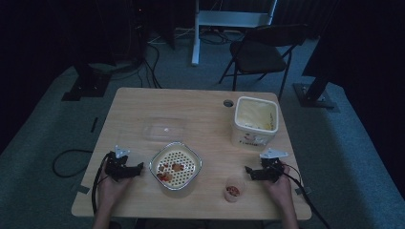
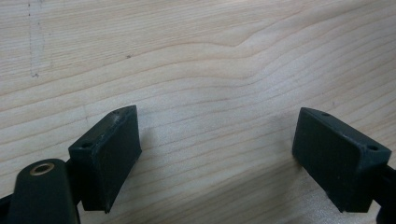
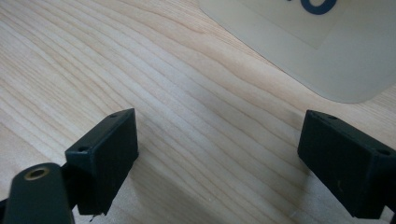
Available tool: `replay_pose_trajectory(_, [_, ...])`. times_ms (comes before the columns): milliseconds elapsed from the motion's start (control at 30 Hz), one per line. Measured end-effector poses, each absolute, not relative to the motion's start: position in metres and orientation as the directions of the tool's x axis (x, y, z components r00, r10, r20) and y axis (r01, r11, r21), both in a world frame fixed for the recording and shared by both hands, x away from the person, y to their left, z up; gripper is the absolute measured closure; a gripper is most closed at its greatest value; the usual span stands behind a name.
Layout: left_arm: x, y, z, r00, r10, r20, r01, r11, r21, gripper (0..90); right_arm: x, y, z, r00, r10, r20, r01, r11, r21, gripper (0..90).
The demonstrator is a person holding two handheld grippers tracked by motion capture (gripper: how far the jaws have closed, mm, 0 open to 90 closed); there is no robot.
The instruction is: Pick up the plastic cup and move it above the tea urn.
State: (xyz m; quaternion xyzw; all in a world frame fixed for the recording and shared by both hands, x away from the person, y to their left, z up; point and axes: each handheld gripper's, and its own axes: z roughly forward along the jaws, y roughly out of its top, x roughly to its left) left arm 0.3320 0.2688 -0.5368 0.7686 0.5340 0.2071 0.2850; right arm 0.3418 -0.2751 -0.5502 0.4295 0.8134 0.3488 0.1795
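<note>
My left gripper (image 1: 139, 167) rests on the table just left of a square white strainer bowl (image 1: 175, 165) that holds a few reddish pieces. In the left gripper view the left gripper (image 2: 217, 149) is open over bare wood. My right gripper (image 1: 248, 170) lies at the front right, pointing left, just above and to the right of a small clear cup (image 1: 233, 189) with red pieces inside. In its own view the right gripper (image 3: 219, 154) is open with nothing between the jaws, and a cream tub (image 3: 299, 42) lies ahead.
The cream tub (image 1: 255, 120) stands open at the table's right side. A clear plastic lid (image 1: 163, 128) lies behind the strainer bowl. A cable hole (image 1: 228, 102) sits near the far edge. A folding chair (image 1: 262, 52) stands beyond the table (image 1: 143, 102).
</note>
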Motion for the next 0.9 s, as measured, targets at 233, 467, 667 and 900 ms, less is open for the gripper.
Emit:
replay_pose_trajectory(233, [0.34, 0.274, -0.529, 0.329, 0.944, -0.007, 0.726, -0.248, 0.641, 50.9, 0.34, -0.276, -0.55, -0.562, 0.827, 0.006, 0.572, 0.384, 0.725, 14.6])
replay_pose_trajectory(467, [0.357, 0.273, -0.498, 0.341, 0.94, -0.018, 0.688, -0.236, 0.687, 48.9, 0.335, -0.278, -0.55, -0.549, 0.835, 0.006, 0.567, 0.368, 0.737, 23.8])
replay_pose_trajectory(667, [0.373, 0.268, -0.469, 0.35, 0.937, -0.008, 0.645, -0.235, 0.727, 47.3, 0.335, -0.278, -0.549, -0.549, 0.836, 0.007, 0.569, 0.367, 0.736, 23.8])
replay_pose_trajectory(900, [0.387, 0.261, -0.453, 0.365, 0.931, -0.005, 0.626, -0.241, 0.742, 46.1, 0.335, -0.278, -0.549, -0.548, 0.836, 0.006, 0.569, 0.367, 0.736, 23.8])
